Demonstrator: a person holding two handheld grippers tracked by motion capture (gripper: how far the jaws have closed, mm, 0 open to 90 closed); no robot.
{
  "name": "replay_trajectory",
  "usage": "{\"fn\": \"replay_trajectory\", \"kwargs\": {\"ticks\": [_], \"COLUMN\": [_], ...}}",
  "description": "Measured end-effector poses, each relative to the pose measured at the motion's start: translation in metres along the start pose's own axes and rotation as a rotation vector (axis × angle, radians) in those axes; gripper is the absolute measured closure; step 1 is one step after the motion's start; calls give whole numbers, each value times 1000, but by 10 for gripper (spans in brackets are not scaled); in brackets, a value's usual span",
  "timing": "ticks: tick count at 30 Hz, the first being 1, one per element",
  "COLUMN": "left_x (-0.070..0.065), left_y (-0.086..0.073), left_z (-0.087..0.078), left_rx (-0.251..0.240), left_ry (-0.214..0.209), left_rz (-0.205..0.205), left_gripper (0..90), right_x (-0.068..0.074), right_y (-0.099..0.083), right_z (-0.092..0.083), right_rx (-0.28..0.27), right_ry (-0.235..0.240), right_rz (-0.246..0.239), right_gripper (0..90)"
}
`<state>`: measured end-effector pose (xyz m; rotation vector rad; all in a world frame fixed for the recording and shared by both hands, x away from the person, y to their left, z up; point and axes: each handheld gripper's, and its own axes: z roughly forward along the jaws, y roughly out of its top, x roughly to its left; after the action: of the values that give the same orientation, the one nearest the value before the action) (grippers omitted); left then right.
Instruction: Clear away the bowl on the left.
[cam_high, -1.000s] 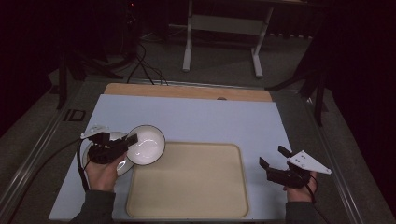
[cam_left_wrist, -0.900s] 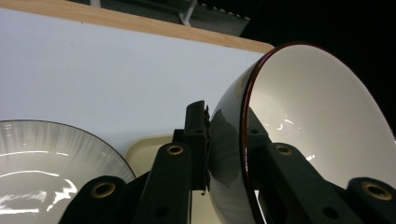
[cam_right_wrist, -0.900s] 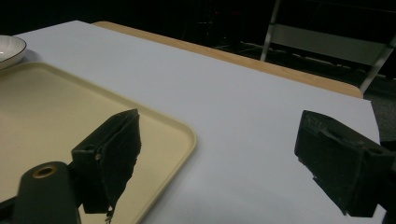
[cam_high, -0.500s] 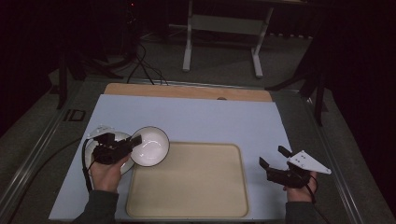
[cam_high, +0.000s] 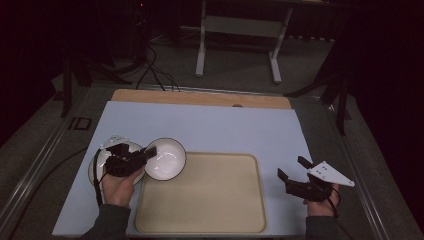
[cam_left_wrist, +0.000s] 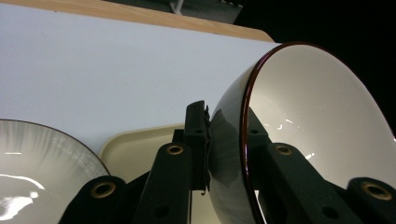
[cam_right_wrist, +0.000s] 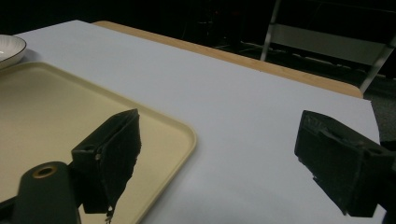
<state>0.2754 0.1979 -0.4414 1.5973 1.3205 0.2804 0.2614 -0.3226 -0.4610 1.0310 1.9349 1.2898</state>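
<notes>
My left gripper (cam_high: 148, 152) is shut on the rim of a white bowl (cam_high: 166, 159) with a dark red edge. One jaw is outside the wall and one inside, as the left gripper view shows with the gripper (cam_left_wrist: 224, 122) pinching the bowl (cam_left_wrist: 308, 116). The bowl sits at the far left corner of a beige tray (cam_high: 200, 200). A second white dish (cam_high: 98, 165) lies under my left hand. My right gripper (cam_high: 292, 168) is held open to the right of the tray, with nothing between its jaws in the right gripper view (cam_right_wrist: 219, 135).
A pale blue mat (cam_high: 210, 127) covers the table, with a wooden strip (cam_high: 200, 98) along its far edge. Beyond the table are a metal stand (cam_high: 239, 45) and cables on the dark floor.
My left gripper has carried the bowl a little to the right, toward the tray's corner, and the wrist has rolled. The right gripper has stayed in place.
</notes>
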Motion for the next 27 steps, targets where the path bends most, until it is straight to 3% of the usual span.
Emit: {"fn": "replay_trajectory", "kwargs": {"ticks": [27], "left_x": [-12], "left_y": [-5], "left_z": [12], "left_rx": [41], "left_ry": [-26], "left_rz": [25], "left_gripper": [792], "right_x": [0], "right_y": [0], "right_z": [0], "right_rx": [0], "right_ry": [-1], "right_rz": [2], "right_gripper": [140]}}
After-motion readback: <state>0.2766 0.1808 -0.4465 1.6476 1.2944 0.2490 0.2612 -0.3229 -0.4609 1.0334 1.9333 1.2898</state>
